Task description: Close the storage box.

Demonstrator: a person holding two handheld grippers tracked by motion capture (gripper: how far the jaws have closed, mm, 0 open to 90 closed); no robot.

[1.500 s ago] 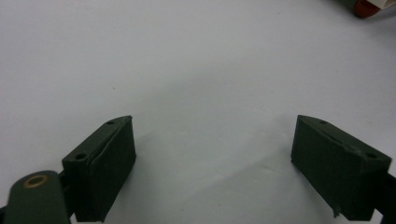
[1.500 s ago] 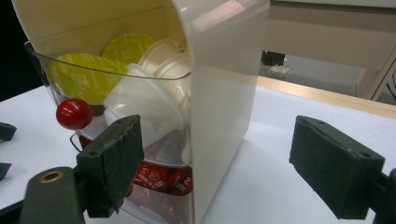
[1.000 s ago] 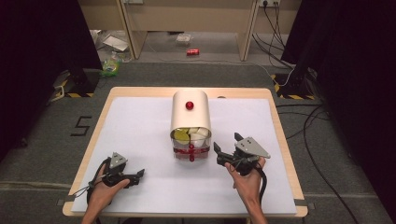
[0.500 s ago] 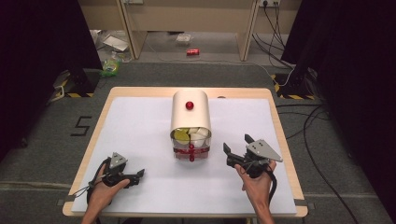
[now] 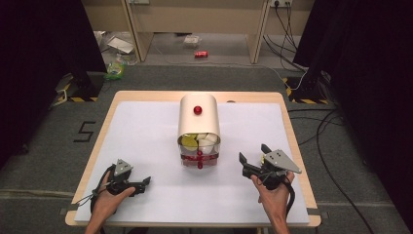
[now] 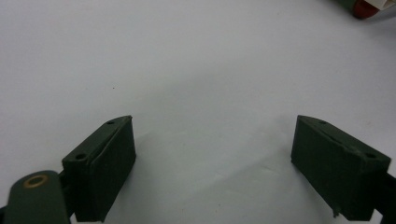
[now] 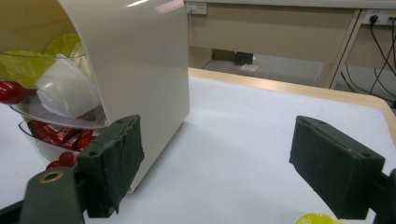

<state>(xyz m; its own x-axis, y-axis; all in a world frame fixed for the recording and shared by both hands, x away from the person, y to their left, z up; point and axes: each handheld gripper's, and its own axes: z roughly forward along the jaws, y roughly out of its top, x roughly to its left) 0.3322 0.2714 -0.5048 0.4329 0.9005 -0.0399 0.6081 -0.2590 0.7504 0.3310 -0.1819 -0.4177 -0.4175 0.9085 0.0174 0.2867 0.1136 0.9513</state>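
A cream arched box (image 5: 198, 119) with a red knob (image 5: 197, 110) on top stands mid-table. Its open front holds clear drawers (image 5: 199, 148) with yellow and white pieces and red handles. In the right gripper view the box's side (image 7: 140, 56) rises at left, and the drawers (image 7: 56, 116) show white, yellow and red contents. My right gripper (image 5: 252, 153) (image 7: 217, 163) is open to the right of the box, holding nothing. My left gripper (image 5: 144, 184) (image 6: 212, 158) rests open and bare on the white sheet at the near left.
A white sheet (image 5: 146, 136) covers the wooden table (image 5: 287, 126). A small yellow piece (image 7: 318, 218) lies on the sheet just under my right gripper. Beyond the table are a floor with cables (image 5: 321, 141), a red can (image 5: 200, 54) and litter (image 5: 117, 68).
My right gripper has drawn back to the right and toward the near edge, away from the box's drawers. The left gripper has stayed put.
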